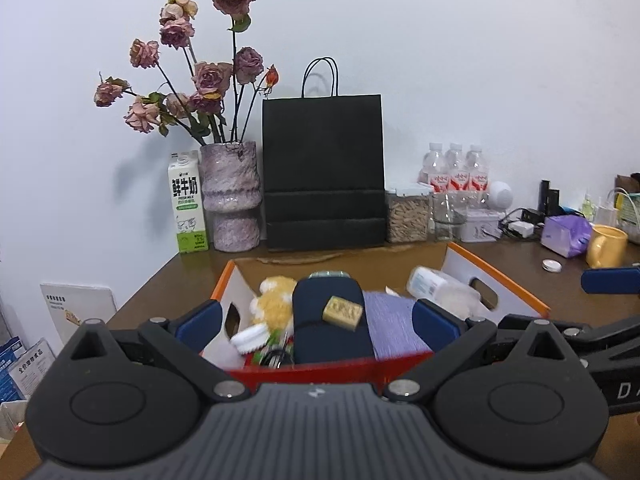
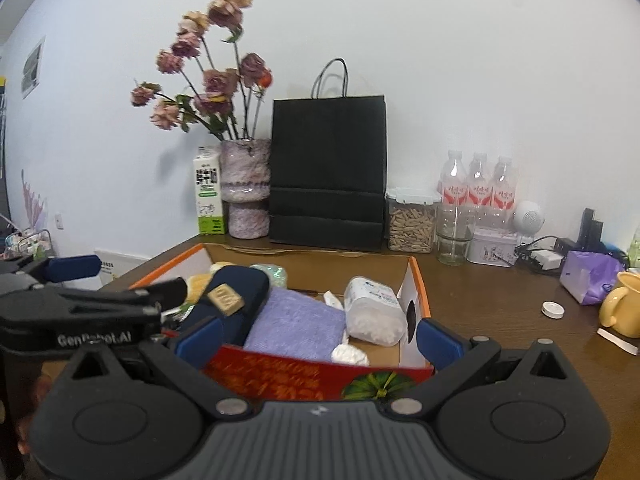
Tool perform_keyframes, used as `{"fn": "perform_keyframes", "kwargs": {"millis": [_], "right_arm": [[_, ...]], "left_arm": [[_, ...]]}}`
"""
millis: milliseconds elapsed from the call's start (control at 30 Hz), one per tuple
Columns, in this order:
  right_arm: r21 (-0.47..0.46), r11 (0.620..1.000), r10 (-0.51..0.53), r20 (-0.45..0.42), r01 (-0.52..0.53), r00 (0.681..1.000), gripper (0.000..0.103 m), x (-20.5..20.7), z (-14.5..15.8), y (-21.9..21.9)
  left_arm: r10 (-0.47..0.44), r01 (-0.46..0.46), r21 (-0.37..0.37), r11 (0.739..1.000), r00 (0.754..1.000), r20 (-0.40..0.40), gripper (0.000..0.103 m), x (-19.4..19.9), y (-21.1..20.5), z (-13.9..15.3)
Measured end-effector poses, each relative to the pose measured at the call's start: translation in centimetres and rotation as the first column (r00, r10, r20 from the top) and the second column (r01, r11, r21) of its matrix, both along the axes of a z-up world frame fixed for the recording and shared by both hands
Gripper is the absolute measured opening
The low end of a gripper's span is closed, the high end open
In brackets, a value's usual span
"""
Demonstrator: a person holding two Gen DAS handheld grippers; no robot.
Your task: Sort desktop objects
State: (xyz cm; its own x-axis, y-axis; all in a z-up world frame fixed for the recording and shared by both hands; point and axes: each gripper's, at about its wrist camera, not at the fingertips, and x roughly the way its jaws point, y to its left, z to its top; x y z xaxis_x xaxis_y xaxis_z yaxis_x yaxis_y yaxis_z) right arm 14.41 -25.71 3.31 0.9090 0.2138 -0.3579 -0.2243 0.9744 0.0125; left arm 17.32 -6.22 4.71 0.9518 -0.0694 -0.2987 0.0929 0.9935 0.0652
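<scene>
Cardboard box (image 2: pixel 414 280), orange-rimmed, crammed with sorted clutter; left gripper (image 1: pixel 316 320) and right gripper (image 2: pixel 318 338) wide apart, empty.

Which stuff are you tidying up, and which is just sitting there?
Tidying:
cardboard box
navy case
tan block
purple towel
cotton pad jar

Just sitting there:
black paper bag
flower vase
milk carton
water bottles
yellow mug

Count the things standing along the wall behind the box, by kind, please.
Water bottles: 3
Black paper bag: 1
Milk carton: 1
Vase of dried roses: 1
Seed container: 1
Empty glass jar: 1
Total: 8
</scene>
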Motion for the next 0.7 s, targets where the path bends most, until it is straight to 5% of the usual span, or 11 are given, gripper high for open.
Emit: {"fn": "perform_keyframes", "kwargs": {"millis": [433, 700], "right_arm": [[0.015, 1.000, -0.025, -0.019, 0.025, 1.000, 0.103, -11.0, -0.6, 0.6], [0.007, 0.999, -0.031, -0.061, 0.032, 0.998, 0.103, -13.8, -2.1, 1.1]], "left_arm": [[0.019, -0.020, -0.014, 1.000, 0.998, -0.052, 0.103, -9.5, 0.8, -1.0], [0.038, -0.042, -0.027, 0.999, 0.991, -0.125, 0.103, -12.1, 1.5, -2.7]]}}
